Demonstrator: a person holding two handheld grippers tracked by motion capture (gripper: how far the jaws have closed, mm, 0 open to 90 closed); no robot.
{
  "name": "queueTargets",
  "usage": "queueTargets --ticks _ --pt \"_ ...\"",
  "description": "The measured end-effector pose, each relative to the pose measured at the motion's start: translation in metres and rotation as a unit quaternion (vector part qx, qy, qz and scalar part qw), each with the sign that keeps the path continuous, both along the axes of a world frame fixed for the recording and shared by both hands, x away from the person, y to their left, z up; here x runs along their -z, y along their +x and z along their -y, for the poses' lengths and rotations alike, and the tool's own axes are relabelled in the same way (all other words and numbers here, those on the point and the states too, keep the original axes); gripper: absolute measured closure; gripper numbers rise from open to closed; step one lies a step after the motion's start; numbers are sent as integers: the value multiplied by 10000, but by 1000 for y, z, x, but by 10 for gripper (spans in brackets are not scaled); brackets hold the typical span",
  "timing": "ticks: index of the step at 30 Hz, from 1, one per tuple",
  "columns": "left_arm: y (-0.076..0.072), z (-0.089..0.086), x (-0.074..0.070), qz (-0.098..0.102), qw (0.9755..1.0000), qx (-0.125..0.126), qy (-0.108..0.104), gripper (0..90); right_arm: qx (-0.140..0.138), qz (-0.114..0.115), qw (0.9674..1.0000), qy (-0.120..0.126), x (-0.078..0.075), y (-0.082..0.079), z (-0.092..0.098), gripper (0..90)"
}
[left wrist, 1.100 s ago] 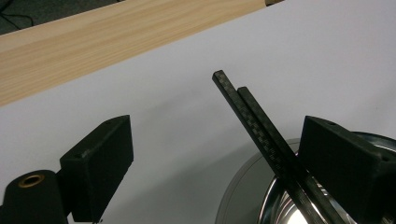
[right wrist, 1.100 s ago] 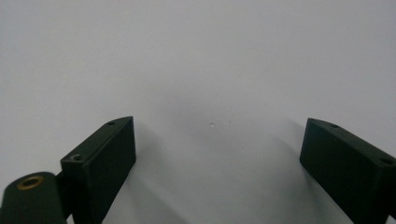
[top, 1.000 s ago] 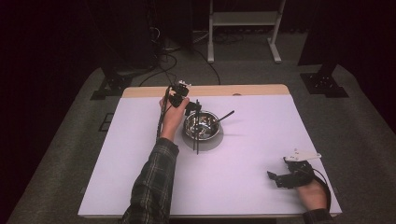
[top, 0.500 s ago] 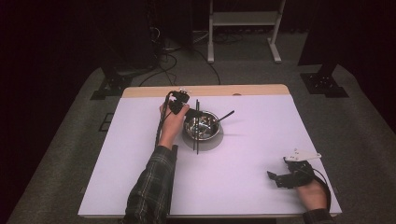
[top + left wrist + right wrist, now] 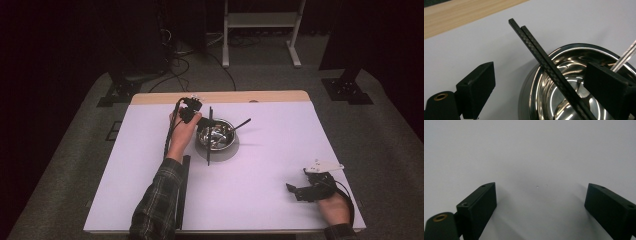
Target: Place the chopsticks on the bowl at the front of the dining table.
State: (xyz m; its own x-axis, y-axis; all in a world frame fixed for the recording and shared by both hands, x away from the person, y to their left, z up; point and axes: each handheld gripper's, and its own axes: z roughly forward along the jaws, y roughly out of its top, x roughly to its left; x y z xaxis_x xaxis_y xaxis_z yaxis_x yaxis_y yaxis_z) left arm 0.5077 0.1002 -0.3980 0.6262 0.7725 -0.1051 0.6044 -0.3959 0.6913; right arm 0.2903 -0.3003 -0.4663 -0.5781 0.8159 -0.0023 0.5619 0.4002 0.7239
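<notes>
My left tongs (image 5: 539, 86) hang wide open over the near-left rim of the steel bowl (image 5: 564, 82), one jaw outside the bowl above the white tabletop (image 5: 486, 40), the other over the bowl's hollow. Between the two jaws, touching neither, runs a pair of black chopsticks (image 5: 541, 57) that lie side by side across the bowl's rim, their far ends sticking out past the bowl toward the wooden strip along the tabletop's far edge. From above, the left tongs (image 5: 202, 125) sit just at the bowl's (image 5: 216, 136) left side, and the chopsticks (image 5: 209, 137) cross the bowl's left part lengthwise, overhanging it at both the far and near sides. A thin metal utensil (image 5: 241, 124) leans out of the bowl to its right; I cannot tell what kind it is. My right tongs (image 5: 540, 211) are open too, holding nothing, with only bare white tabletop between the jaws; in the high view they (image 5: 295, 190) rest well away from the bowl, toward the near-right corner.
</notes>
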Motion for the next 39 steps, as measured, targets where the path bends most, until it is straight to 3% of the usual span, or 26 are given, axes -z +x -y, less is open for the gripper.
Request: queueTargets --ticks 4,11,14,15,17,19,20,21,23,26,27,28,30,36,39 --pt "-13 -5 -11 81 9998 183 -78 95 0 3 10000 -2 0 0 0 91" --pt "-41 -14 -25 175 9987 479 50 98 1 5 10000 -3 0 0 0 91" --pt "-57 -17 -28 257 9977 625 16 165 0 4 10000 -2 0 0 0 91" --pt "-62 -18 -30 290 9972 688 41 234 -3 9 10000 -4 0 0 0 91" --pt "-73 -19 -32 351 9959 831 20 248 1 4 10000 -3 0 0 0 91" --pt "-81 -21 -33 383 9946 960 -11 372 -1 8 10000 -3 0 0 0 91" --pt "-86 -22 -34 401 9939 1028 -44 372 -1 8 10000 -3 0 0 0 91" --pt "-95 -22 -35 406 9920 1190 -96 465 -2 13 10000 -6 0 0 0 91" --pt "-99 -22 -35 403 9911 1262 -113 504 -5 17 10000 -7 0 0 0 91" --pt "-113 -22 -38 362 9875 1529 -150 671 0 9 10000 -4 0 0 0 91" --pt "-117 -21 -38 370 9867 1570 -178 787 0 6 10000 -3 0 0 0 91" --pt "-120 -21 -38 373 9864 1593 -178 787 0 6 10000 -3 0 0 0 91" --pt "-128 -21 -37 372 9844 1709 -203 883 0 6 10000 -4 0 0 0 92" --pt "-151 -18 -27 270 9790 1990 -338 900 4 8 10000 -3 0 0 0 91" --pt "-164 -20 -16 265 9781 2024 -418 900 4 5 10000 -3 0 0 0 92"
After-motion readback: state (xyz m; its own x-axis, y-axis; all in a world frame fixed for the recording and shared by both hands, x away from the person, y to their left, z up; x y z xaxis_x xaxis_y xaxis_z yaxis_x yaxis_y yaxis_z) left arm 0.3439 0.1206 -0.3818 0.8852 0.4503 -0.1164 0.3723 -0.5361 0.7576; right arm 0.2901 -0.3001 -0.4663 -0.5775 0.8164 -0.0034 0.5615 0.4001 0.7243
